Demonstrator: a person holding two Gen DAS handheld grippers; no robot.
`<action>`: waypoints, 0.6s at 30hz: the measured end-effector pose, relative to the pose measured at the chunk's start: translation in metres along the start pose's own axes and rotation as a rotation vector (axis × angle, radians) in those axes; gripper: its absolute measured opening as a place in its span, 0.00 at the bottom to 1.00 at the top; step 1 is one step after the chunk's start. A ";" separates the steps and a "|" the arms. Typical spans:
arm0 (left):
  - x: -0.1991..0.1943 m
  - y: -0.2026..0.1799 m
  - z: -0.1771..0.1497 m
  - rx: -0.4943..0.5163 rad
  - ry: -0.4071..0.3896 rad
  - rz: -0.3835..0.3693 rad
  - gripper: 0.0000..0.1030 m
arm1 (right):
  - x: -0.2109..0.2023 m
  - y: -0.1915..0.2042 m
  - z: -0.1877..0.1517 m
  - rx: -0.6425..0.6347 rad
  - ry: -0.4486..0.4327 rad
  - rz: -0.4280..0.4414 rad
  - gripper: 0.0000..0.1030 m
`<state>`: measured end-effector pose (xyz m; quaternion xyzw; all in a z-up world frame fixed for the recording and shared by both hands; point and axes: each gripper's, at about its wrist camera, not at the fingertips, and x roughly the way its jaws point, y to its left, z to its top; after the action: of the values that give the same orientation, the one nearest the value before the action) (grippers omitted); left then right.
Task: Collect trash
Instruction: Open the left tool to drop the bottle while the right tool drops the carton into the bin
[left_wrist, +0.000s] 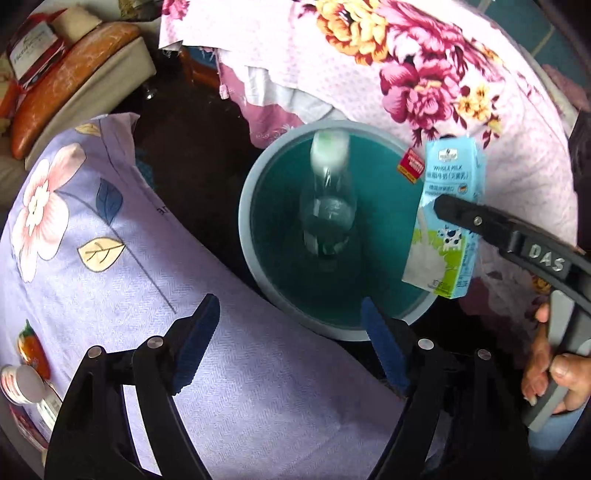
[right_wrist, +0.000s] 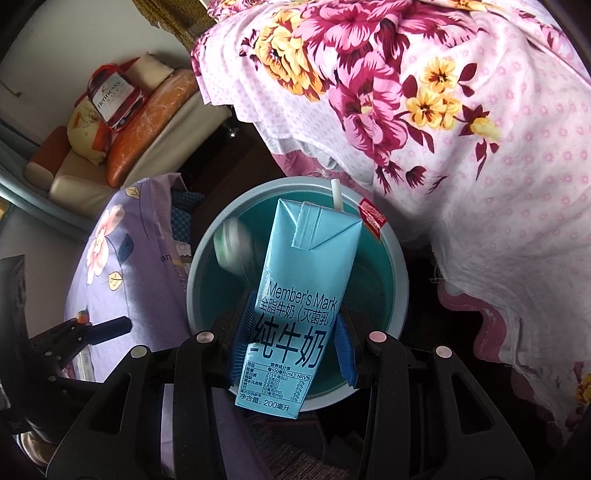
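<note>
A round bin (left_wrist: 255, 254) with a grey rim and teal inside stands on the dark floor; it also shows in the right wrist view (right_wrist: 399, 266). A clear plastic bottle (left_wrist: 328, 192) with a green and white label is blurred, falling inside the bin; it shows in the right wrist view (right_wrist: 236, 247) too. My left gripper (left_wrist: 291, 347) is open and empty just above the bin's near rim. My right gripper (right_wrist: 291, 343) is shut on a light blue milk carton (right_wrist: 299, 295) with a white straw, held over the bin. The carton (left_wrist: 447, 218) hangs at the bin's right rim.
A lilac floral cloth (left_wrist: 110, 240) covers a surface left of the bin. A pink floral cloth (left_wrist: 424, 74) drapes behind and right of it. A small jar (left_wrist: 22, 384) lies at the lilac cloth's left edge. A sofa with cushions (right_wrist: 147, 122) stands at back left.
</note>
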<state>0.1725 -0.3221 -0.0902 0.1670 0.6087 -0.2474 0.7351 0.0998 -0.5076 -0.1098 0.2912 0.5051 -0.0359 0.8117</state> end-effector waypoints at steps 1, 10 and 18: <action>-0.003 0.002 -0.001 -0.009 -0.007 -0.007 0.78 | 0.002 0.001 0.000 -0.006 0.003 -0.008 0.38; -0.033 0.010 -0.011 -0.056 -0.094 -0.051 0.89 | 0.002 0.008 -0.001 -0.006 0.015 -0.045 0.66; -0.057 0.029 -0.037 -0.128 -0.146 -0.087 0.89 | -0.017 0.033 -0.008 -0.052 0.008 -0.060 0.72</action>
<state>0.1511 -0.2689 -0.0432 0.0746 0.5746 -0.2512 0.7754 0.0966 -0.4807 -0.0836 0.2548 0.5175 -0.0461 0.8156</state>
